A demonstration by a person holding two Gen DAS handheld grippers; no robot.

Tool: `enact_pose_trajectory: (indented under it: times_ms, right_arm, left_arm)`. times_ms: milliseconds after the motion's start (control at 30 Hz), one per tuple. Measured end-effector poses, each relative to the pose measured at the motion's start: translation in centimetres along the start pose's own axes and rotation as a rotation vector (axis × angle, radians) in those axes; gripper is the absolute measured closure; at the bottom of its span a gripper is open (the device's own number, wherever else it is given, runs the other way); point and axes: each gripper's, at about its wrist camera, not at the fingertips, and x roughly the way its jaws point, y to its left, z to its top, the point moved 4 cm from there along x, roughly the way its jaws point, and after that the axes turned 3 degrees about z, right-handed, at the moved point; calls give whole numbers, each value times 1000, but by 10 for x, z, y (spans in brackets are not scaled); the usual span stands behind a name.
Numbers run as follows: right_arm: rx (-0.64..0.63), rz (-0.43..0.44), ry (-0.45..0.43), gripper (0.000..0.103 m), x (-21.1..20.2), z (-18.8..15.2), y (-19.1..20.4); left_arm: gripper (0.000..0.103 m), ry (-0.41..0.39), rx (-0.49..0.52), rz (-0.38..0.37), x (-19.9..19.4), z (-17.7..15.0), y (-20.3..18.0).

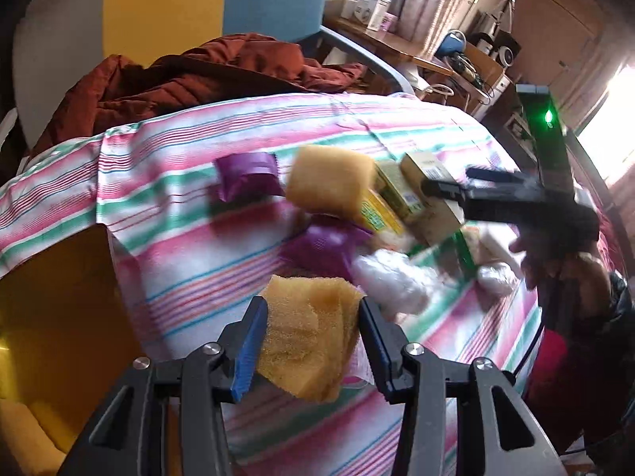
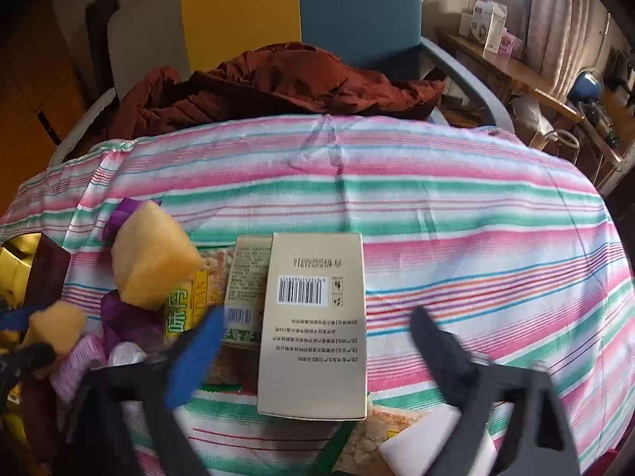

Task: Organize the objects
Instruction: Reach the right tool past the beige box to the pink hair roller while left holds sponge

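Observation:
My left gripper (image 1: 311,305) is shut on a yellow sponge (image 1: 309,341) and holds it above the striped cloth (image 1: 190,238). A second yellow sponge (image 1: 331,184) lies on a pile of boxes, with purple packets (image 1: 246,176) beside it. My right gripper (image 2: 317,321) is open, its jaws either side of a gold box with a barcode (image 2: 313,329) lying on the cloth. It also shows in the left wrist view (image 1: 456,186) over the boxes. The held sponge shows at the left of the right wrist view (image 2: 57,327).
A rust-red jacket (image 1: 190,79) lies on a chair behind the table. A yellow-green snack box (image 2: 186,305), white plastic bags (image 1: 393,281) and a white block (image 2: 428,444) lie in the pile. A yellow container (image 1: 51,317) stands at the table's left edge.

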Motion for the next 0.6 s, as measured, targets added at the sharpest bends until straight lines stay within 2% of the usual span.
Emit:
enact_pose_trajectory:
  times_ms: [67,133,233,267,333,400,500,600]
  right_arm:
    - [-13,2,-41,0,-9,3,3]
    - [-25,48,-87,0,-20,7,9]
    - [-149,187,-181,0,-48,10,41]
    - [-184,228,-185,0,-52,8,51]
    - [-269,394,-137,0,-57,-2,76]
    - [-380,487,-55,0,-54,-19,102]
    - [-514,509,18,0,-47,-42,134]
    - [-615,505,47,0,-41,-58,162]
  left_arm:
    - [55,-7,-2,-6,0,-3,-5]
    - [55,-18,-28,-18,-2,-5,-5]
    - [56,-44,-69,-33,-11,-5,-1]
    - [55,-51,-75,-36,-14,-4,1]
    - [55,-56,-76,-30,-19,-4,4]
    - [55,-55,-73,-27,-20,-3,4]
    - [55,-52,-83,-30,-19,-5,8]
    - [56,-53,-87,-31,-18,-7,10]
